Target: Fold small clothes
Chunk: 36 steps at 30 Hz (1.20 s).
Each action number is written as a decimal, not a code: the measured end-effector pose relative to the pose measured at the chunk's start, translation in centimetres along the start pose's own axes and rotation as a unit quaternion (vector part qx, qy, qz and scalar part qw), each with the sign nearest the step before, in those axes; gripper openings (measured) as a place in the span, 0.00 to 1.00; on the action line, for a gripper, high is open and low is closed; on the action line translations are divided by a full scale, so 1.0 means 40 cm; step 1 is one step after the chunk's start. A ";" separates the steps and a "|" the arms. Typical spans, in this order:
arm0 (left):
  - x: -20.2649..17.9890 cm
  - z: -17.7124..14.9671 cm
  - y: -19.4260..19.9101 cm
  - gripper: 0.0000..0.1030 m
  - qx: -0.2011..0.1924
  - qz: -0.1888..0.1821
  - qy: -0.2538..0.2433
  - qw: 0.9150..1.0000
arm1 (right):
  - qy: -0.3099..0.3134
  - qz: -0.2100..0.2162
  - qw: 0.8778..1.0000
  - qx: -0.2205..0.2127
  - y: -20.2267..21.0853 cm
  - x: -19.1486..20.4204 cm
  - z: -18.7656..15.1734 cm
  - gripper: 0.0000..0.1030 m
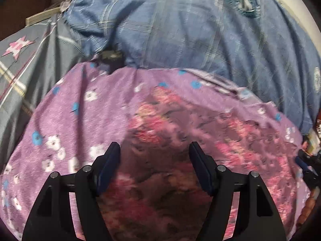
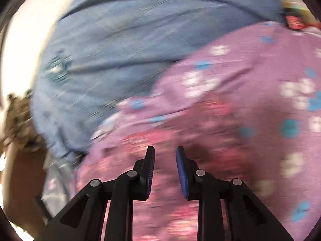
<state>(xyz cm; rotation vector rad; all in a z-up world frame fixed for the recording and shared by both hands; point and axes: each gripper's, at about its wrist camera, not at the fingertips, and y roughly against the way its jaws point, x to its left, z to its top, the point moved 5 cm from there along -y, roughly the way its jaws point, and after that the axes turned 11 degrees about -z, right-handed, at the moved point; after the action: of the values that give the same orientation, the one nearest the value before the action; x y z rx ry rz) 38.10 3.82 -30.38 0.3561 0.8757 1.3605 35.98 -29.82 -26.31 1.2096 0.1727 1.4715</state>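
Observation:
A small dark pink flowered garment (image 1: 170, 140) lies on a purple sheet (image 1: 80, 110) printed with white and blue flowers. My left gripper (image 1: 154, 146) hovers over the garment with its jaws wide apart and nothing between them. In the right wrist view the same garment (image 2: 164, 140) is blurred by motion. My right gripper (image 2: 165, 150) is above it with its jaws partly apart and empty. The other gripper shows at the right edge of the left wrist view (image 1: 307, 160).
A blue checked blanket (image 1: 200, 30) lies bunched behind the purple sheet, also in the right wrist view (image 2: 120, 40). A grey cloth with a pink star (image 1: 30, 60) lies at the left. A white surface (image 2: 26, 40) shows at the far left.

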 end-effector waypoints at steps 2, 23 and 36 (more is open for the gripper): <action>-0.018 -0.005 -0.012 0.72 0.008 -0.004 -0.010 1.000 | 0.036 0.001 0.999 0.037 -0.061 0.056 -0.040 0.31; -0.070 -0.139 0.016 1.00 0.048 0.051 -0.116 0.991 | 0.126 -0.065 0.990 0.006 0.142 0.099 -0.297 0.42; -0.099 -0.275 0.348 1.00 -0.032 0.055 -0.153 0.986 | 0.143 -0.025 0.987 -0.061 0.275 0.089 -0.410 0.40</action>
<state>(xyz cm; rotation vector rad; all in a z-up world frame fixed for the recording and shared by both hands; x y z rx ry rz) 20.67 0.27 -26.61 0.5538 0.5618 1.3869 17.50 -22.30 -24.19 0.8852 0.3003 1.5840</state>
